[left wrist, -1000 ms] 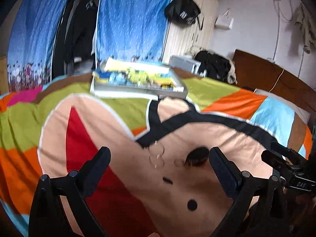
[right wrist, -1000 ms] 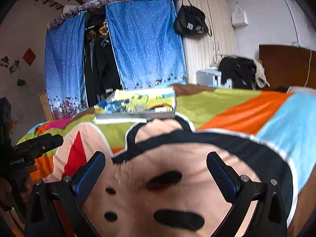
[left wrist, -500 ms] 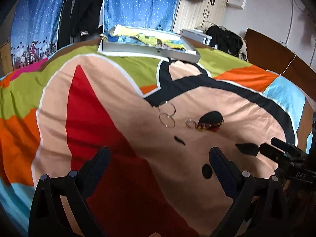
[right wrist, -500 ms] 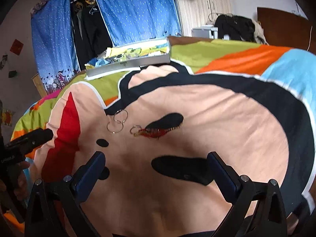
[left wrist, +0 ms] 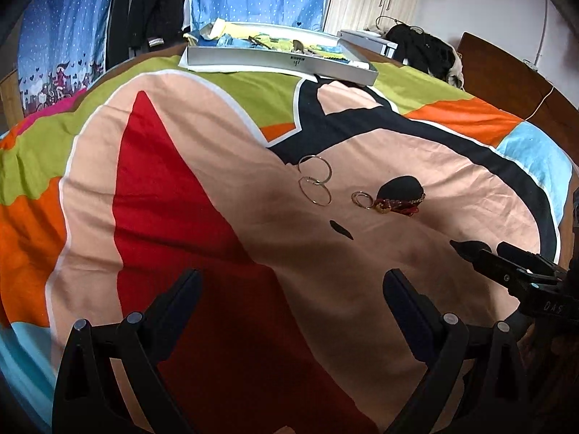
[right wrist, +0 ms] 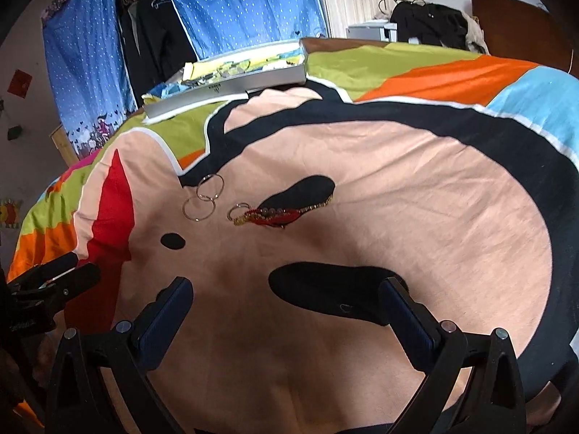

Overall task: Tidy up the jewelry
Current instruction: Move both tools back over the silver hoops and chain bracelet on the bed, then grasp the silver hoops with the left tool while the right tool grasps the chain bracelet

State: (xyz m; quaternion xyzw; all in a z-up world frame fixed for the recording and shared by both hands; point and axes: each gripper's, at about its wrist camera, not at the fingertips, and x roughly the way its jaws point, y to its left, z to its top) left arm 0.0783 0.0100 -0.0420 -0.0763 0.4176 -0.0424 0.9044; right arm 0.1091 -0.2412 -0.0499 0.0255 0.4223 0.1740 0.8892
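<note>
My left gripper (left wrist: 289, 285) and my right gripper (right wrist: 286, 293), both spread wide and holding nothing, hover over the bedspread (left wrist: 202, 238). Ahead of both lie two large hoops (left wrist: 314, 179), overlapping at one edge, and just to their right a small ring (left wrist: 360, 199) attached to a red-and-gold beaded piece (left wrist: 398, 205). In the right wrist view the beaded piece (right wrist: 278, 215) runs left to right, rising slightly toward the right, roughly across my line of approach. It sits ahead and a little left of my right gripper's centre, and ahead and right of my left one; the right seems nearer, though the fisheye makes this uncertain. The open tray (left wrist: 275, 58), the likely destination, rests well beyond, at the far edge of the bed.
</note>
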